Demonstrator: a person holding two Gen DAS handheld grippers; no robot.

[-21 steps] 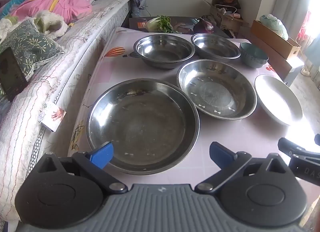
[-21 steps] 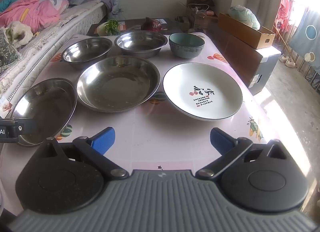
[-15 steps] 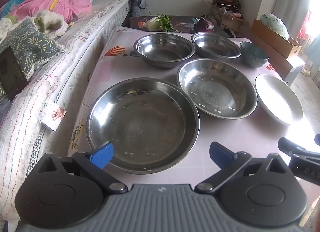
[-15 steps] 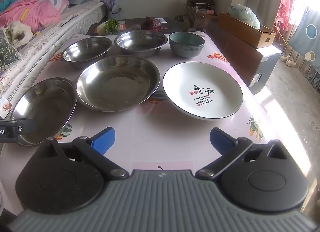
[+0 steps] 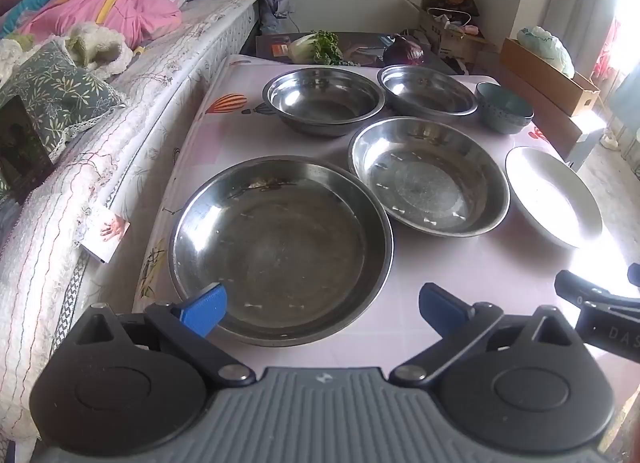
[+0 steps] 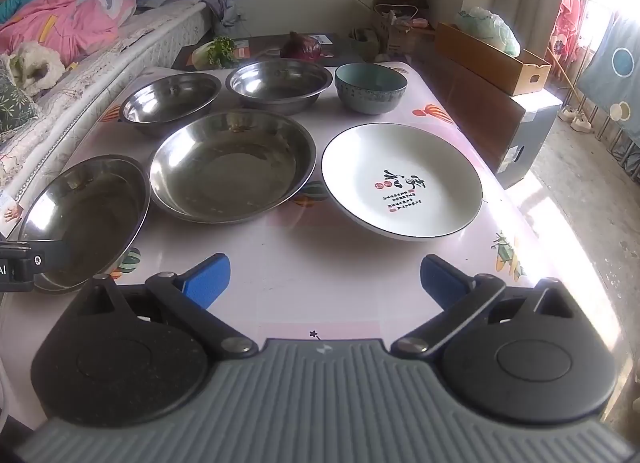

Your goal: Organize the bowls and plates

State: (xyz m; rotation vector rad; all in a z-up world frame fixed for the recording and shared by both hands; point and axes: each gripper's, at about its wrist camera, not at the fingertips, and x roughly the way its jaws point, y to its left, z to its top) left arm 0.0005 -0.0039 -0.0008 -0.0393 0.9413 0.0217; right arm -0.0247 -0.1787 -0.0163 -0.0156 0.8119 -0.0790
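Note:
On the pink table sit two wide steel plates: the nearest steel plate (image 5: 280, 247) (image 6: 84, 215) and a second steel plate (image 5: 428, 175) (image 6: 232, 163) behind it. Two steel bowls (image 5: 324, 99) (image 5: 428, 91) stand at the back, also seen as bowls (image 6: 170, 101) (image 6: 280, 83). A teal ceramic bowl (image 6: 370, 87) (image 5: 504, 107) and a white plate (image 6: 400, 179) (image 5: 552, 195) with black lettering lie to the right. My left gripper (image 5: 322, 309) hovers open over the nearest steel plate's front rim. My right gripper (image 6: 324, 279) hangs open above bare table, in front of the white plate.
A bed (image 5: 120, 75) with a pink quilt runs along the table's left edge. Greens (image 6: 220, 51) and a purple cabbage (image 6: 300, 47) lie on a dark surface beyond the table. Cardboard boxes (image 6: 492, 59) stand to the right, with floor (image 6: 580, 183) beyond.

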